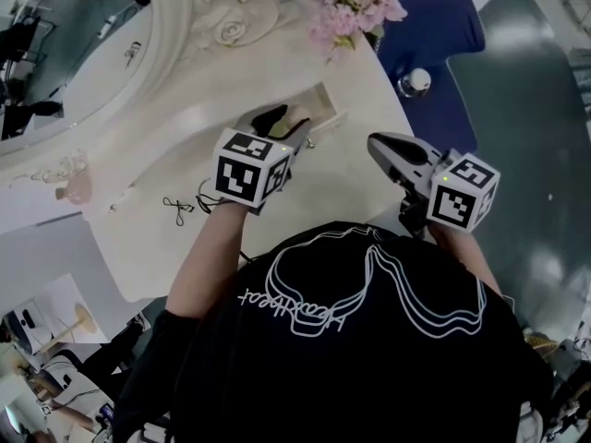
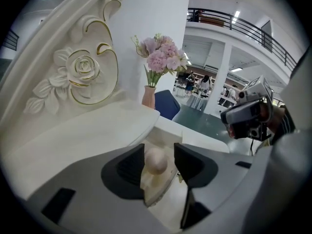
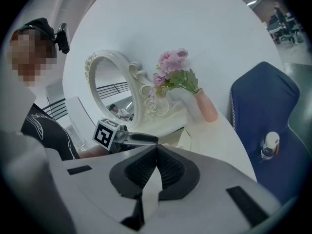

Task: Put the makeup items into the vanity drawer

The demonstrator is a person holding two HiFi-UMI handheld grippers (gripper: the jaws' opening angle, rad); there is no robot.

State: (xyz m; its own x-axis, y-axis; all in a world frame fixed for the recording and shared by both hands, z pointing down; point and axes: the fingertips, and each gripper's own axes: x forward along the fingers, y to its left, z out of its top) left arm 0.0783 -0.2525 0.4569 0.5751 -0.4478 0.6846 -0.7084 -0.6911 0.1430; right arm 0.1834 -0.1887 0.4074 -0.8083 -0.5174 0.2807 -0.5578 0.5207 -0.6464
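Near the middle of the head view, the left gripper (image 1: 284, 123) points down into the open vanity drawer (image 1: 325, 100), which stands pulled out from the cream tabletop (image 1: 369, 100). In the left gripper view its jaws stand apart, and a pale pink, egg-shaped makeup sponge (image 2: 156, 160) sits between them on the drawer's contents. There is a gap on the sponge's right side, and the pads are not clamped on it.

The right gripper (image 1: 372, 140) hovers to the right of the drawer, past the tabletop's edge. In the right gripper view its jaws meet at the tips with nothing between them.

At the top of the head view a bunch of pink flowers (image 1: 355, 3) stands beside the carved white mirror frame (image 1: 222, 17). A blue chair (image 1: 434, 30) at the upper right carries a small bottle (image 1: 416, 81).
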